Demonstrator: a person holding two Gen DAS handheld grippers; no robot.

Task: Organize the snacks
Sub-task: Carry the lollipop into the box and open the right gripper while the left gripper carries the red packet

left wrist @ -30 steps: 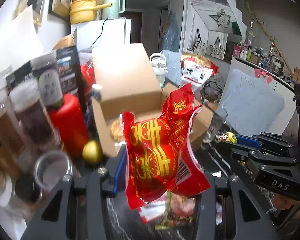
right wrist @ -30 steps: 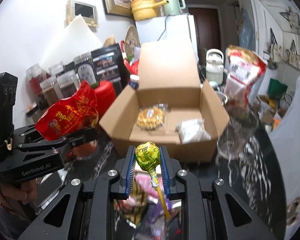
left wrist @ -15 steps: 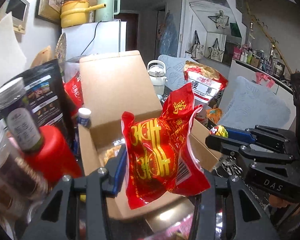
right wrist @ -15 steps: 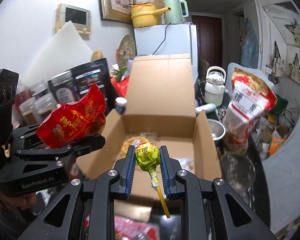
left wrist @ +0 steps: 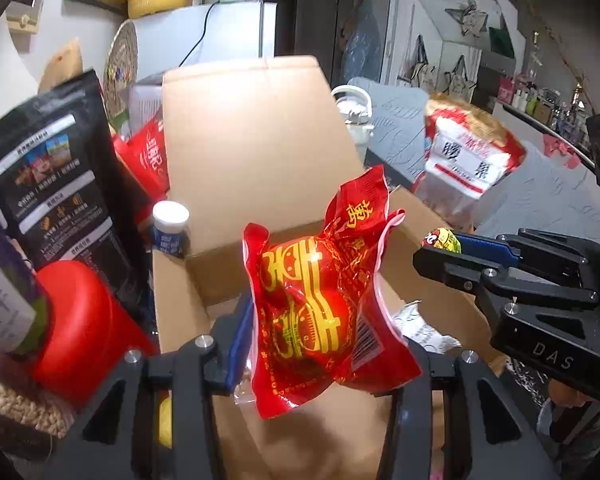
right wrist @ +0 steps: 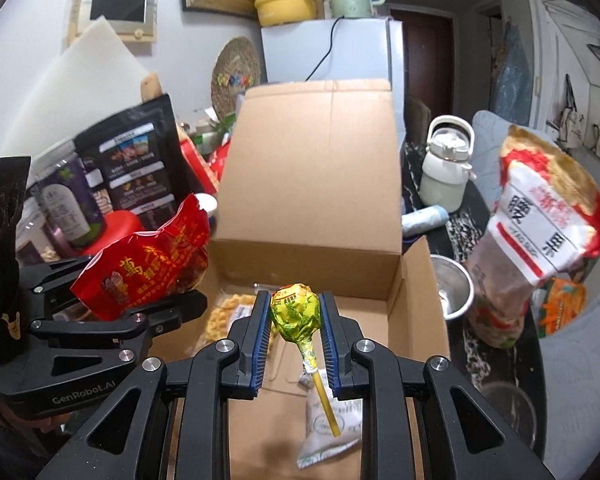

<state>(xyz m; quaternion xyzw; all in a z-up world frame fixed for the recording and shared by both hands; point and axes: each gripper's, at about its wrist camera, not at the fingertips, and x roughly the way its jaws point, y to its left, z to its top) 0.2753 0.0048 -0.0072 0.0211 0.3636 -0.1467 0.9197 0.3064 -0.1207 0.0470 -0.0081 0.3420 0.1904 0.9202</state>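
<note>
My left gripper point(left wrist: 320, 320) is shut on a red snack packet with gold print point(left wrist: 320, 312) and holds it above the open cardboard box point(left wrist: 260, 160). It also shows at the left of the right wrist view point(right wrist: 140, 268). My right gripper point(right wrist: 294, 316) is shut on a lollipop in a green-yellow wrapper point(right wrist: 294, 308), stick hanging down, over the box point(right wrist: 316, 184). Inside the box lie a yellow snack bag point(right wrist: 224, 316) and a white packet point(right wrist: 324, 428).
A black pouch point(left wrist: 56, 184), a red canister point(left wrist: 84, 320) and jars stand left of the box. A large red-and-white bag point(right wrist: 548, 232), a white kettle point(right wrist: 446, 172) and a steel cup point(right wrist: 452, 288) stand to its right. The box's back flap stands upright.
Both grippers have moved forward and up, from in front of the box to over its opening, each still holding its snack.
</note>
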